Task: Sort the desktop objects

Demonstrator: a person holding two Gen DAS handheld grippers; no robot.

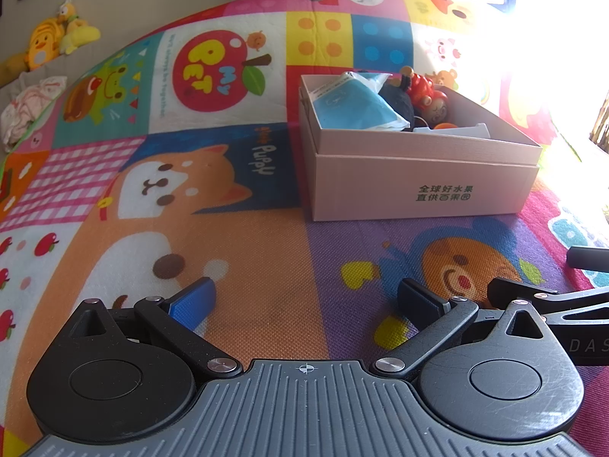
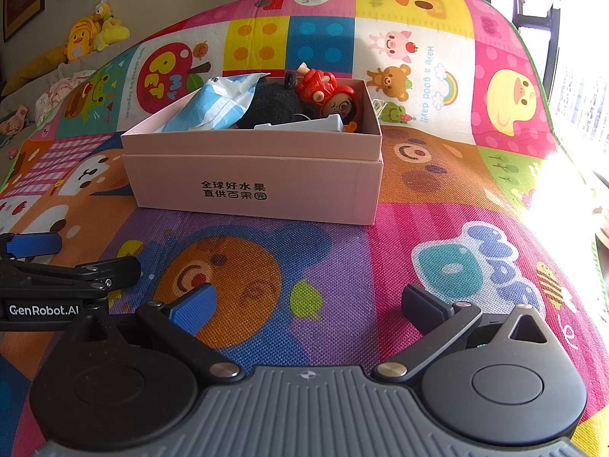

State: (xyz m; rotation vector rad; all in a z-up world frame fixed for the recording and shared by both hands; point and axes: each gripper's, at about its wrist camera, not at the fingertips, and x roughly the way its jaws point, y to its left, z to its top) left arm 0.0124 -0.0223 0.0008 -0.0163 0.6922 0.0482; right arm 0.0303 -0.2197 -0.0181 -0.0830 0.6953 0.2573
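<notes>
One pink cardboard box (image 2: 259,175) stands on the colourful cartoon play mat (image 2: 418,205). Inside the box lie one blue-white plastic pack (image 2: 224,103), one black plush toy (image 2: 272,108) and two red toy figures (image 2: 327,91). In front of the box, the left gripper (image 1: 304,297) and the right gripper (image 2: 308,304) are both spread wide and hold nothing.
</notes>
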